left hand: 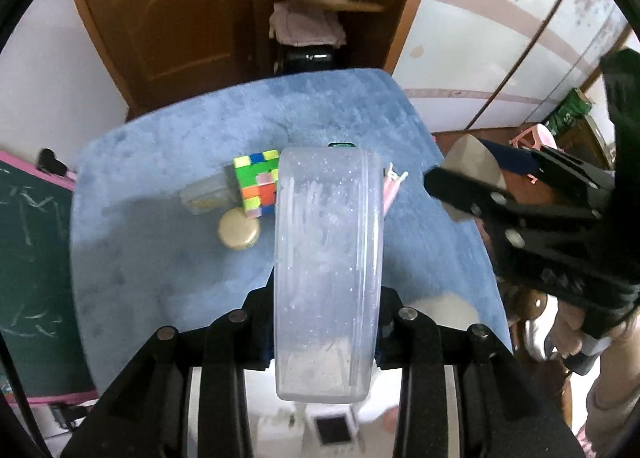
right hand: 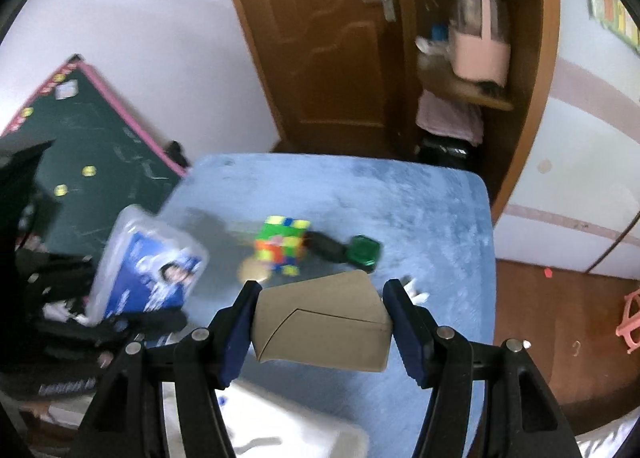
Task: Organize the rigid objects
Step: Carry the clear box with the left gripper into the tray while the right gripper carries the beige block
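Note:
My left gripper [left hand: 326, 318] is shut on a clear plastic box [left hand: 326, 250], held on edge above the blue mat [left hand: 160, 266]. The right wrist view shows that box [right hand: 148, 262] at the left with a blue printed label. My right gripper [right hand: 320, 318] is shut on a beige cardboard box [right hand: 320, 322], held over the mat's near side; this box [left hand: 472, 178] also shows at the right of the left wrist view. On the mat lie a colourful puzzle cube [left hand: 258, 184], a round gold tin [left hand: 239, 233], a small clear case [left hand: 204, 194] and a green object [right hand: 364, 252].
A black item [right hand: 326, 246] lies between the cube and the green object, and a pink and white piece [left hand: 392, 186] sits behind the clear box. A white container [right hand: 288, 426] is below the grippers. A chalkboard [right hand: 92, 162] leans at the left; wooden door and shelves stand behind.

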`<state>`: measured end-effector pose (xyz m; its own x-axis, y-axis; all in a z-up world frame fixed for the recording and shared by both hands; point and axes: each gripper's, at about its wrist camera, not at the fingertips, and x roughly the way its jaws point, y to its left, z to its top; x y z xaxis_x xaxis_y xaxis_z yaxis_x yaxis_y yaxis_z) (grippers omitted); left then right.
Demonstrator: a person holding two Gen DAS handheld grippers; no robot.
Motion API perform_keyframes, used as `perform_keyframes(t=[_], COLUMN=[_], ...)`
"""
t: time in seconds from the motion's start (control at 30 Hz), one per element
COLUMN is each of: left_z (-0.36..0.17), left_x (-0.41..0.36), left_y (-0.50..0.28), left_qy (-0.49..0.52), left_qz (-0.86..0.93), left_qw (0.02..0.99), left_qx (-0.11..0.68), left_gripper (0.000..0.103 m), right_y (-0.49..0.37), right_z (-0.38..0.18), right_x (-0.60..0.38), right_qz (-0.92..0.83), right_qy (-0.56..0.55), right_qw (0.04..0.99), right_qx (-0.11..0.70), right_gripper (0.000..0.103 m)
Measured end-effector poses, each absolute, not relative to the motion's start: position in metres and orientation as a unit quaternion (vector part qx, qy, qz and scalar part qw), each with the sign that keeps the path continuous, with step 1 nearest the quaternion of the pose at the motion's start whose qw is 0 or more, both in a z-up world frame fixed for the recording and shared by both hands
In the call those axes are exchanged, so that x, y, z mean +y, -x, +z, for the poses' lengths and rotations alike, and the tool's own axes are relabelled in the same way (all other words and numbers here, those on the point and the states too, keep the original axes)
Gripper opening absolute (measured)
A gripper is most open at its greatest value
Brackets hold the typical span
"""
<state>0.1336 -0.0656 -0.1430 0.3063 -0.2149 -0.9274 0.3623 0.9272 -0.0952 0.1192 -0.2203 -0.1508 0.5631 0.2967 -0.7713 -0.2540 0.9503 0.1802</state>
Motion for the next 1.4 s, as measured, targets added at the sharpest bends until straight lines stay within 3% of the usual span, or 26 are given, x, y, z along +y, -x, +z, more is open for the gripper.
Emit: perform_keyframes(t=[0.5,1.4], left_z=[-0.139,-0.244], left_x=[-0.029,-0.011], left_y=[-0.047,0.011], left_qy=[-0.082,-0.097], left_qz=[-0.144,-0.117], left_qw=[0.804,0.767], left_qx=[0.571,0.624], left_gripper=[0.037,0.038], right_y=[0.017,0.059], right_z=[-0.122,-0.239], right_x=[-0.181,-0.138], right_qz=[0.207,0.2], right_qy=[0.006,0.118], right_qw=[0.89,0.829], right_qx=[0.407,0.509], right_gripper=[0.063,0.063])
